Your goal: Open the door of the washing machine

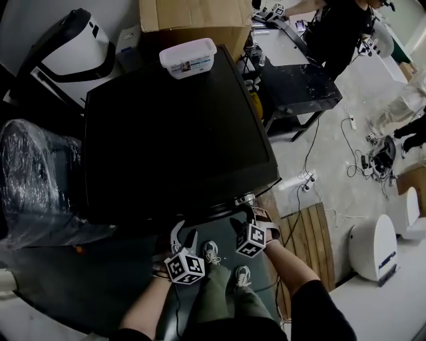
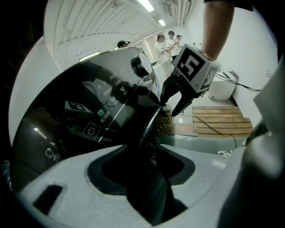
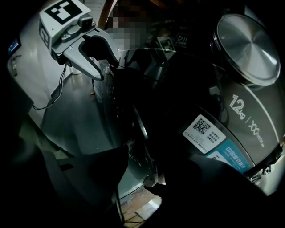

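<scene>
At round chrome-rimmed door (image 3: 142, 130): left gripper (image 1: 184, 235), right gripper (image 1: 244, 218), jaws spread.

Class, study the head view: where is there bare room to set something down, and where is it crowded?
The black top of the washing machine is bare except for the plastic tub at its far edge, near the cardboard box. It is crowded at the machine's front, where the left gripper and right gripper sit, and on the floor to the right, strewn with cables.

A lidded plastic container (image 1: 188, 57) sits at the rear of the black washing machine (image 1: 173, 133), just before a cardboard box (image 1: 193, 16). The left tool (image 1: 184, 238) and right tool (image 1: 245, 216) hang side by side at the machine's front edge.
</scene>
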`<move>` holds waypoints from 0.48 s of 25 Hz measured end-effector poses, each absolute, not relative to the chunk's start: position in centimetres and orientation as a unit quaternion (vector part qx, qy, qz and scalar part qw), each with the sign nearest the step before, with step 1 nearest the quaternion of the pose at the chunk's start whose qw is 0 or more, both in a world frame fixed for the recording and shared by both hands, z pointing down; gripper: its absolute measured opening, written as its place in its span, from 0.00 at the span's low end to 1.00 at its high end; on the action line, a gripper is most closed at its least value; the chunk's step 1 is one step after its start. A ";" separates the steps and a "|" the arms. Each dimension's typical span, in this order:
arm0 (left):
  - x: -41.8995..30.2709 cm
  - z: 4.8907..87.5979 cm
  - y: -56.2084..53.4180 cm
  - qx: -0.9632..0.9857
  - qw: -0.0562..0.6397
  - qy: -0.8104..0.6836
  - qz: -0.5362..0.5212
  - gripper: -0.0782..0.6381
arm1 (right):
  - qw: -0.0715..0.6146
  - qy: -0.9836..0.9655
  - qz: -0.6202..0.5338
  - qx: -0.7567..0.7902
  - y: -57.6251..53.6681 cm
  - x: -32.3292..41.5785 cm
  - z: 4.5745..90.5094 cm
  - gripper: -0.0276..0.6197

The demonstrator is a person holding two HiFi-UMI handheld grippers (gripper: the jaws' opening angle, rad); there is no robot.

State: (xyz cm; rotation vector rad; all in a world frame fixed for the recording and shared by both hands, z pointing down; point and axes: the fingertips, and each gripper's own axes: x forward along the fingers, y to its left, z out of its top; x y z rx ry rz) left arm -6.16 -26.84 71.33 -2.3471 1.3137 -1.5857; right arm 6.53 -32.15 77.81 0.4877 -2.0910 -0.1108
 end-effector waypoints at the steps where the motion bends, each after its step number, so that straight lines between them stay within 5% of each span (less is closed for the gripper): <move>1: -6.2 71.4 -27.0 -0.750 0.012 0.420 -0.511 0.38 | 0.479 -0.854 -0.044 0.199 -32.3 6.5 78.0 0.38; 12: -6.3 71.8 -27.7 -0.739 0.023 0.417 -0.529 0.35 | 0.501 -0.845 -0.049 0.180 -32.5 6.4 78.8 0.31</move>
